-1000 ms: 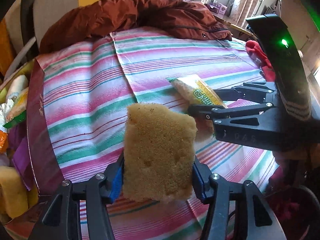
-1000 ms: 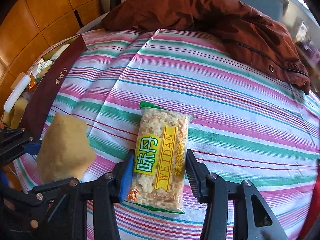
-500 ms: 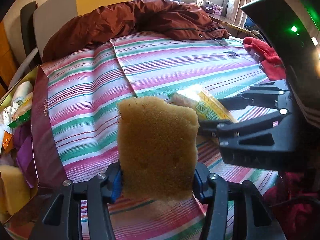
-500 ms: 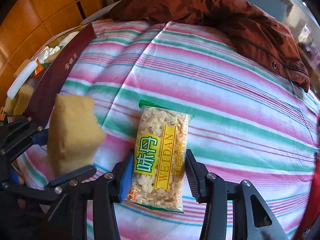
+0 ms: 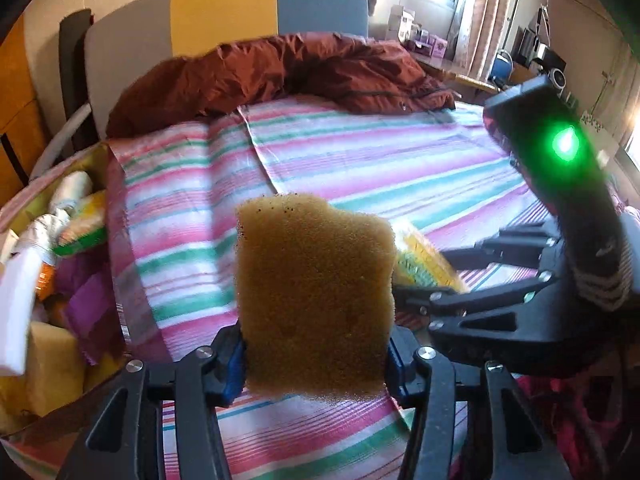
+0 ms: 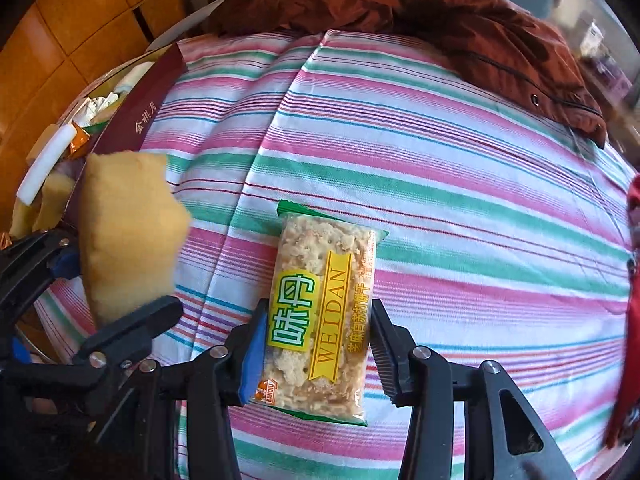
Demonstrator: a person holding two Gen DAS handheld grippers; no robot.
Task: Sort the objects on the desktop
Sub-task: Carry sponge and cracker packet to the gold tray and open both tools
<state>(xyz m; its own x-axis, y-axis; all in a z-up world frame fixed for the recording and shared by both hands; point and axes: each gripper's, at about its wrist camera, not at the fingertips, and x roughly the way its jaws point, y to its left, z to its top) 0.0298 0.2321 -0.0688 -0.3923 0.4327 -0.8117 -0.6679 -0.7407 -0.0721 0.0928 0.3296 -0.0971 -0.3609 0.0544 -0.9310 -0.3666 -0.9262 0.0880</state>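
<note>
My left gripper is shut on a yellow-brown sponge and holds it upright above the striped cloth. The sponge also shows in the right wrist view, at the left. My right gripper is shut on a clear cracker packet with a yellow WEIDAN label, held above the cloth. In the left wrist view the packet peeks out behind the sponge, with the right gripper's black body beside it.
An open dark-red box at the left holds sponges, packets and wrappers; it also shows in the right wrist view. A brown jacket lies across the far side. A red cloth sits at the right edge.
Both grippers have risen and tilted up, so more of the room shows. The sponge and the packet stay clamped. The left gripper has shifted towards the box.
</note>
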